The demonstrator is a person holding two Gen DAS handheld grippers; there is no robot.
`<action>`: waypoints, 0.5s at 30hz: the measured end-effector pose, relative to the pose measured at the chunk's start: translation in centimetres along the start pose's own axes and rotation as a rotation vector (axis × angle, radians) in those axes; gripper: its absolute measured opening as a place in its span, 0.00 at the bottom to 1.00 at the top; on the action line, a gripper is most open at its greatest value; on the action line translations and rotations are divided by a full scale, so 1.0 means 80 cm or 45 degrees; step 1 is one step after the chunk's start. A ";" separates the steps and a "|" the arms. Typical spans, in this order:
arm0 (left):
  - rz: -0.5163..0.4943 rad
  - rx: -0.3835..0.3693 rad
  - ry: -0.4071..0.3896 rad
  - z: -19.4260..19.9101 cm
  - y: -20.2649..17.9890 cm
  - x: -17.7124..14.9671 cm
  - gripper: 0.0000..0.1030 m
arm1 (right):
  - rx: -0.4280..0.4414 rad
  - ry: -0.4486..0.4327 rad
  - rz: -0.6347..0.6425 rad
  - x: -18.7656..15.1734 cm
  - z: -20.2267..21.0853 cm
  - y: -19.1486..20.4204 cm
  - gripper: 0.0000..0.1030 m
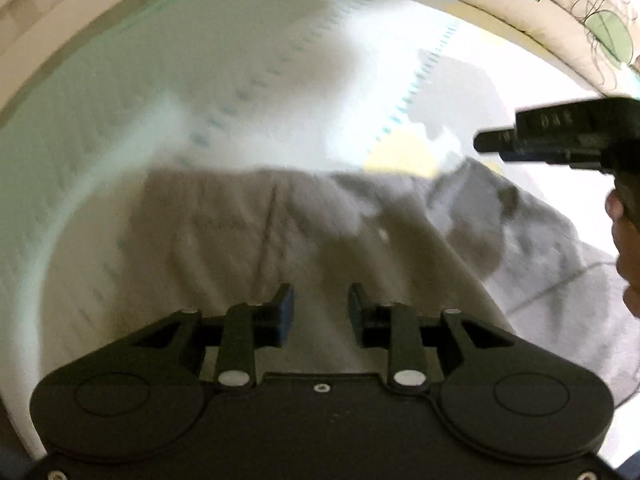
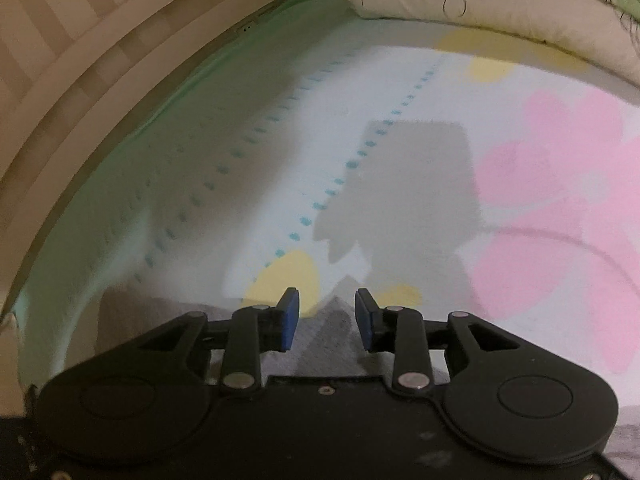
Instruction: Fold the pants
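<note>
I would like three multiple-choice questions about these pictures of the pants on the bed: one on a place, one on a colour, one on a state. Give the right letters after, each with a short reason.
1. Where do the pants lie?
A. on the bed sheet
B. on a chair
C. in a basket

2. What colour is the large flower print on the bed sheet?
A. pink
B. black
C. red

3. How do the left gripper's jaws stand?
A. shut on the pants
B. apart, nothing between them
C. shut on the pillow

Answers:
1 A: grey cloth lies spread on the sheet.
2 A: pink petals fill the right wrist view's right side.
3 B: the left gripper shows a clear gap between its blue pads.
</note>
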State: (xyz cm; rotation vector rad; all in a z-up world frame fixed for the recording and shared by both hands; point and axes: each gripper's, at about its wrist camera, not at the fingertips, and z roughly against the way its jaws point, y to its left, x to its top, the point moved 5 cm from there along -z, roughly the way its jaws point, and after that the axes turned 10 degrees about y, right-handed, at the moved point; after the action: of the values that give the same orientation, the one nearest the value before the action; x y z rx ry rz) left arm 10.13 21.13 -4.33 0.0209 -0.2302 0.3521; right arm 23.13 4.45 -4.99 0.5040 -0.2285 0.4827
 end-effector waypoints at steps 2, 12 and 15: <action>-0.026 0.038 0.001 -0.005 0.002 0.010 0.43 | -0.014 0.020 -0.007 0.002 -0.009 0.003 0.32; 0.051 0.037 0.123 -0.054 0.026 -0.007 0.51 | -0.123 0.088 0.016 0.012 -0.050 0.003 0.33; 0.022 0.089 0.100 -0.053 0.022 -0.013 0.52 | -0.111 0.115 0.035 0.009 -0.053 0.006 0.33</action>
State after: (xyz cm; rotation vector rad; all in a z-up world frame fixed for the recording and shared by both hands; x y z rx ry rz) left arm 9.50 22.67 -8.70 0.0739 -0.1407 0.3772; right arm 23.86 7.26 -8.14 0.3932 -0.1689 0.5190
